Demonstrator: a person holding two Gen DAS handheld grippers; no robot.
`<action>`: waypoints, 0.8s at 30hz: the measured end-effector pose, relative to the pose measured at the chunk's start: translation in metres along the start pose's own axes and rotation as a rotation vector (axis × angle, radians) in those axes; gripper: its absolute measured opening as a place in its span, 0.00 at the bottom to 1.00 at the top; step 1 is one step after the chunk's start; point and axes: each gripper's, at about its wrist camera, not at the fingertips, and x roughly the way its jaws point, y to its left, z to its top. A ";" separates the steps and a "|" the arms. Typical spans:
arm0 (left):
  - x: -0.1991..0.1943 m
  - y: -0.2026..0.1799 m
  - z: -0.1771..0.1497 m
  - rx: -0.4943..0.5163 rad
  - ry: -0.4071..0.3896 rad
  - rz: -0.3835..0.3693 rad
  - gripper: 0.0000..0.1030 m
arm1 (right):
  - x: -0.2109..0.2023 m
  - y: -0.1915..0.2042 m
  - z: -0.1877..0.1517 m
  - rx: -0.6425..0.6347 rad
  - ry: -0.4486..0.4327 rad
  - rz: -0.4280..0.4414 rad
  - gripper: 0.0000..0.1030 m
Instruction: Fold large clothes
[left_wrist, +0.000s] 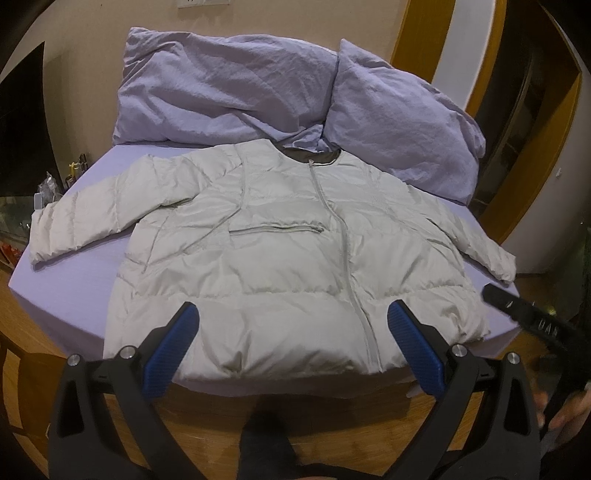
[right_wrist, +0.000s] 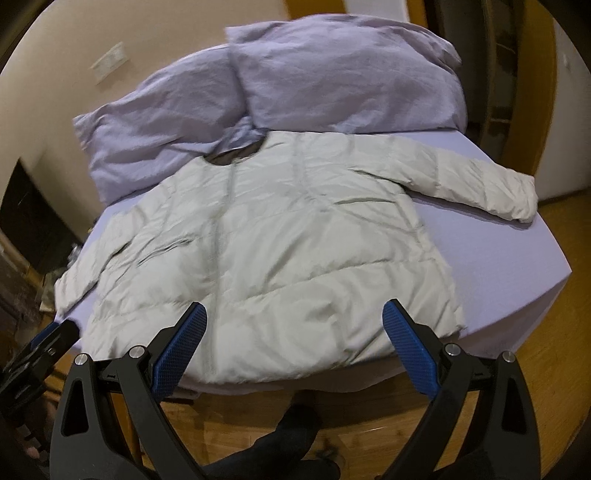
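Note:
A pale grey puffer jacket (left_wrist: 280, 258) lies flat and zipped on the lilac bed (left_wrist: 62, 284), collar toward the pillows, both sleeves spread out to the sides. It also shows in the right wrist view (right_wrist: 280, 243). My left gripper (left_wrist: 291, 317) is open and empty, hovering over the jacket's hem near the bed's front edge. My right gripper (right_wrist: 293, 317) is open and empty over the hem, right of the zip. The right gripper also appears at the right edge of the left wrist view (left_wrist: 524, 314). The left gripper appears at the lower left of the right wrist view (right_wrist: 40, 347).
Two lilac pillows (left_wrist: 229, 85) (left_wrist: 399, 122) lean against the wall behind the collar. A wooden floor (left_wrist: 207, 417) lies below the bed's front edge. Cluttered small items (left_wrist: 55, 184) sit left of the bed. A wooden door frame (left_wrist: 535, 177) stands at the right.

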 end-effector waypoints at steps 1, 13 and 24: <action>0.002 -0.002 0.001 0.003 0.002 0.006 0.98 | 0.008 -0.012 0.007 0.028 0.009 -0.014 0.95; 0.080 0.009 0.039 0.012 0.083 0.114 0.98 | 0.088 -0.175 0.077 0.368 0.075 -0.267 0.95; 0.130 0.030 0.077 -0.011 0.142 0.194 0.98 | 0.121 -0.330 0.095 0.725 0.082 -0.518 0.84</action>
